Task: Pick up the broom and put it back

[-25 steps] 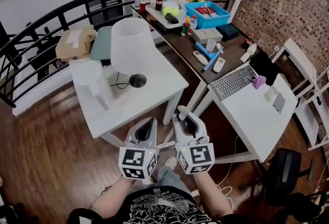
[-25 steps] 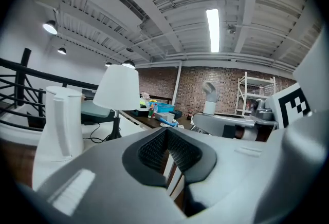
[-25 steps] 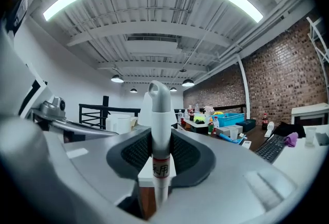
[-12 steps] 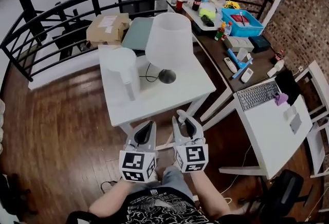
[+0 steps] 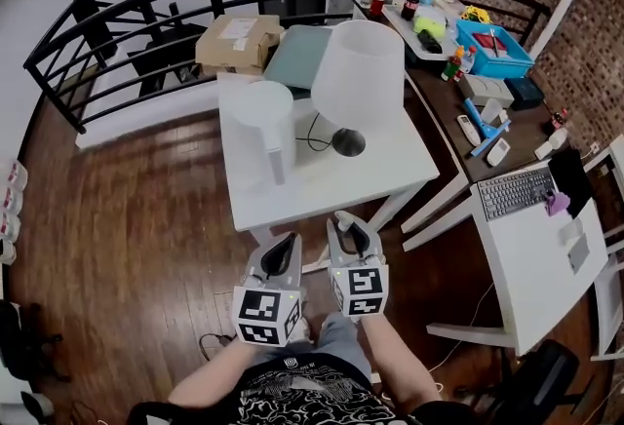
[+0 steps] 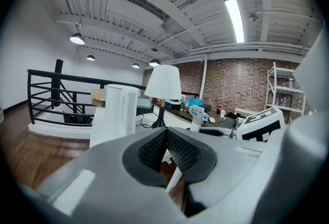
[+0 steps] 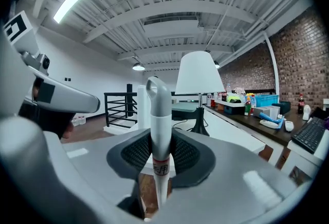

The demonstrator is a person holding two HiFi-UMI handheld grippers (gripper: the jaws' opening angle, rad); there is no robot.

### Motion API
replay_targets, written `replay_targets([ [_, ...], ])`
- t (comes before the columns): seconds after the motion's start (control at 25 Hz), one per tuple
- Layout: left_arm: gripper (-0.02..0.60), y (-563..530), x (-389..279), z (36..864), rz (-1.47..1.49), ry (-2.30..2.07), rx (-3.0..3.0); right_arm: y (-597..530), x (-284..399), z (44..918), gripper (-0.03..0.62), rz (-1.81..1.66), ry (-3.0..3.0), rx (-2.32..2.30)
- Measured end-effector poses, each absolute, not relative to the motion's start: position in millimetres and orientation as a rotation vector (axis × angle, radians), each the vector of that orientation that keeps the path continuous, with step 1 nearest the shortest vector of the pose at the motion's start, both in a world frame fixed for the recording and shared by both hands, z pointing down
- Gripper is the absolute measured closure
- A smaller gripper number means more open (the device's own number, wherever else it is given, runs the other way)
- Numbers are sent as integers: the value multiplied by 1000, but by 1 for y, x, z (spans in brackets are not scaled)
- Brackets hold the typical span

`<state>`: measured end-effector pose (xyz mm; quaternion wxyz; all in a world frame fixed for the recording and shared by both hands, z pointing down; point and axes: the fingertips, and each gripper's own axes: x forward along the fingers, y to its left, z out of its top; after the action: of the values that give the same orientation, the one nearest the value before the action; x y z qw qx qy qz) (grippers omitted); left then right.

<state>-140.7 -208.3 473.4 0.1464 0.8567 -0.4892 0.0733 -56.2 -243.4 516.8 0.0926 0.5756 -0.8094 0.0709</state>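
Note:
The broom's handle [image 7: 158,115] is a white pole with a grey hooked top, standing upright between the pads of my right gripper [image 7: 159,153], which is shut on it. In the head view only the handle's tip [image 5: 342,216] shows above the right gripper [image 5: 349,240]; the broom's head is hidden. My left gripper [image 6: 165,146] is beside it on the left, its pads meeting at the tips with nothing between them. It shows in the head view as the left gripper [image 5: 280,257]. Both grippers are held low, close to the person's body, just short of the white table's near edge.
Straight ahead is a white table [image 5: 322,194] with a white lamp [image 5: 357,72], a white cylinder [image 5: 268,121] and a cable. A black railing [image 5: 127,19] curves behind it, with a cardboard box [image 5: 239,38]. To the right are a cluttered brown desk [image 5: 444,106] and a white desk [image 5: 551,262] with a keyboard.
The head view has swung left, so the table and lamp now lie straight ahead. Both grippers have sunk slightly. The broom handle stays in the right gripper.

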Motion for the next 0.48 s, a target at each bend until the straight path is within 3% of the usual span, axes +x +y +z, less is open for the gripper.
replay_targets([
  [0.48, 577, -210, -165, 487, 255, -1454, 2409, -268, -84, 556, 500, 233, -2403, 1613],
])
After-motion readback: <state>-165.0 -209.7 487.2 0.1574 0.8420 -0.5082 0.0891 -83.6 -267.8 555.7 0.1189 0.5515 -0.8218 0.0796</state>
